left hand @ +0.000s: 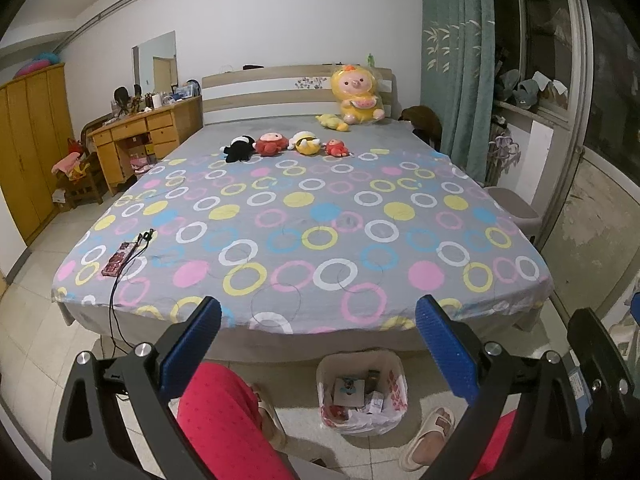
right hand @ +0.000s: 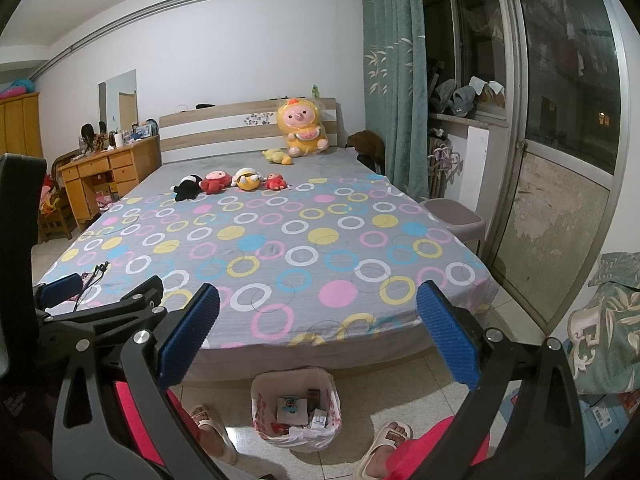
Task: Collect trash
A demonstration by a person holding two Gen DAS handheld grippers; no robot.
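A small bin lined with a white and red plastic bag [left hand: 362,394] stands on the floor at the foot of the bed, between the person's feet; it also shows in the right wrist view [right hand: 296,412]. Small boxes and wrappers [left hand: 360,392] lie inside it. My left gripper [left hand: 318,340] is open and empty, held above the bin. My right gripper [right hand: 318,336] is open and empty, also above the bin. The left gripper's blue fingers [right hand: 60,290] show at the left of the right wrist view.
A bed with a ring-patterned sheet [left hand: 304,220] fills the middle. A phone with a cable [left hand: 118,258] lies near its left corner. Plush toys [left hand: 280,144] lie near the headboard. A grey stool [right hand: 454,214] stands right of the bed. A wooden desk [left hand: 148,132] stands left.
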